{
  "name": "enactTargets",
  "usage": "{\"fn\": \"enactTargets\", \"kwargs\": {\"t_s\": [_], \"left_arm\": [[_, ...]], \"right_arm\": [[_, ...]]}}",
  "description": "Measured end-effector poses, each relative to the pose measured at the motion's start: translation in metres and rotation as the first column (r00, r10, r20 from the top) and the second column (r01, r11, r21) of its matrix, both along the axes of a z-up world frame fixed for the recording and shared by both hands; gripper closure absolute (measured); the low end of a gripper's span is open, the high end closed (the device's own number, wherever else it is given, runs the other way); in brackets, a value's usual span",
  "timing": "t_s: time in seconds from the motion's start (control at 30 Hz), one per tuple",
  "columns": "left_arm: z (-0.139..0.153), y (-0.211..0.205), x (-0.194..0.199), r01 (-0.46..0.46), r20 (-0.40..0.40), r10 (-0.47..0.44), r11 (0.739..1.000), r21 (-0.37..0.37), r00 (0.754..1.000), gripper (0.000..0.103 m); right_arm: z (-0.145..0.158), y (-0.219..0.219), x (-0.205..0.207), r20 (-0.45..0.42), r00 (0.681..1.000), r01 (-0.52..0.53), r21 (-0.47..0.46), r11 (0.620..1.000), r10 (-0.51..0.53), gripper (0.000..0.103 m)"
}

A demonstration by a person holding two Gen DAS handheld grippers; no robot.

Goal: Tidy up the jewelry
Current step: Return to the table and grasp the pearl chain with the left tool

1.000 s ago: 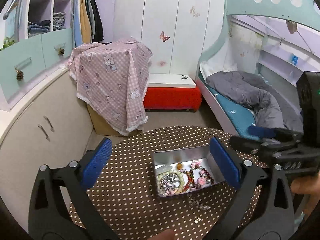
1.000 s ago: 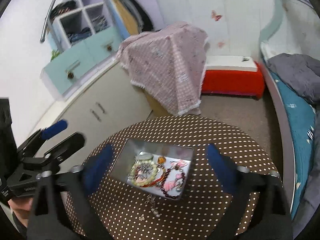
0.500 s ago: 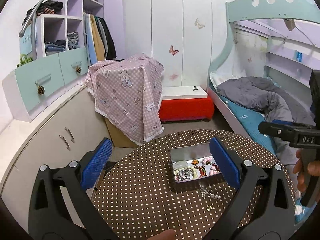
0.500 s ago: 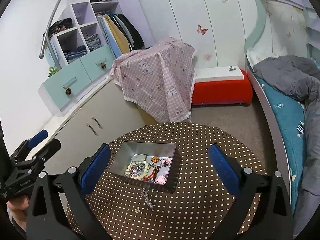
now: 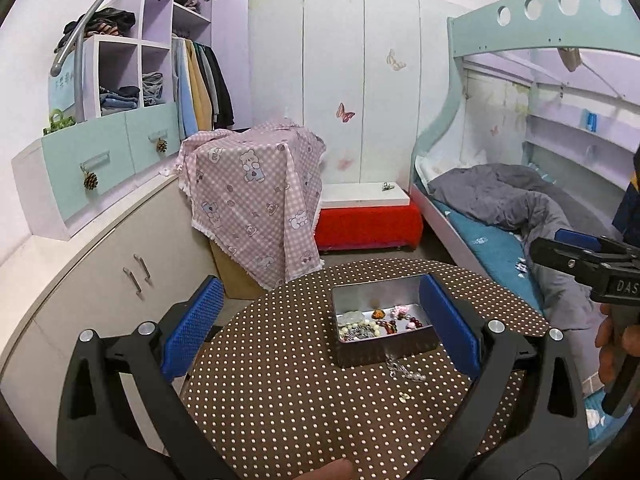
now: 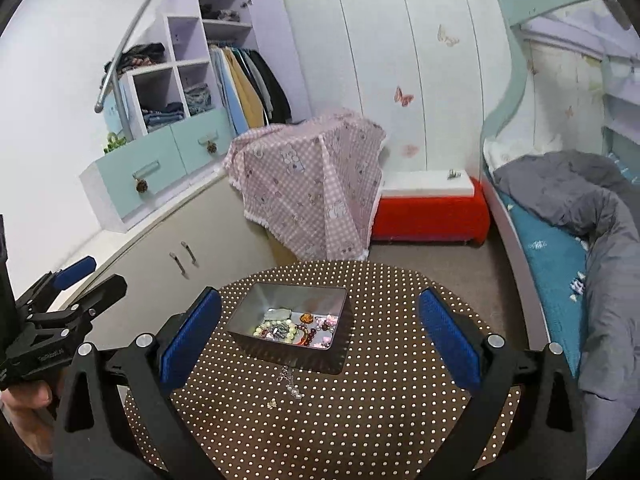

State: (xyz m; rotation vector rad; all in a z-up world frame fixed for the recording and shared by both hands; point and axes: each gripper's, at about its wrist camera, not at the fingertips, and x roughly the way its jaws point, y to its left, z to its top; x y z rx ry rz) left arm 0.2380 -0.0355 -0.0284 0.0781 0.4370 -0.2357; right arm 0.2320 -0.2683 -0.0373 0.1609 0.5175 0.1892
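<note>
A silver metal tin [image 5: 374,294] [image 6: 294,296] holding beaded bracelets and several small jewels sits on a round brown polka-dot table [image 5: 280,380] [image 6: 380,400]. A thin silver chain [image 5: 404,370] [image 6: 291,384] and a tiny earring [image 5: 403,397] [image 6: 273,403] lie on the cloth in front of the tin. My left gripper [image 5: 320,332] is open and empty, held back above the table's near side. My right gripper [image 6: 320,332] is open and empty too, also raised. Each gripper shows at the edge of the other's view.
A low beige cabinet [image 5: 100,280] stands left of the table. A pink checked cloth [image 5: 256,196] covers a box behind it, beside a red bench [image 5: 366,220]. A bunk bed with a grey duvet [image 5: 520,204] runs along the right.
Both grippers have pulled back and up from the tin, which now looks smaller and farther. Both stay open and empty.
</note>
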Motion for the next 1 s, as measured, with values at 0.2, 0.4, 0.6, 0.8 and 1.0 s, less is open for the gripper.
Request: {"fn": "enactTargets", "kwargs": {"t_s": [0.2, 0.4, 0.6, 0.8, 1.0], "left_arm": [[-0.012, 0.002, -0.015, 0.010, -0.011, -0.010, 1.000, -0.018, 1.000, 0.006], [-0.035, 0.002, -0.024, 0.020, -0.047, -0.021, 1.000, -0.022, 0.999, 0.006], [-0.070, -0.005, -0.026, 0.054, -0.100, -0.054, 0.999, -0.005, 0.994, 0.006], [-0.108, -0.027, -0.017, 0.114, -0.157, -0.104, 0.992, 0.059, 0.982, 0.006], [-0.142, -0.049, 0.005, 0.170, -0.239, -0.142, 0.980, 0.100, 0.961, 0.007]], "right_arm": [[-0.012, 0.011, -0.029, 0.037, 0.999, 0.034, -0.084, 0.996, -0.031, 0.008], [-0.037, 0.006, -0.046, -0.009, 1.000, 0.000, -0.069, 0.998, -0.001, 0.008], [-0.061, -0.003, -0.051, -0.063, 0.998, 0.007, -0.056, 0.998, -0.011, 0.008], [-0.084, -0.007, -0.046, -0.121, 0.993, 0.008, -0.054, 0.999, -0.014, 0.008], [-0.104, -0.008, -0.037, -0.170, 0.985, -0.001, -0.067, 0.998, -0.011, 0.008]]}}
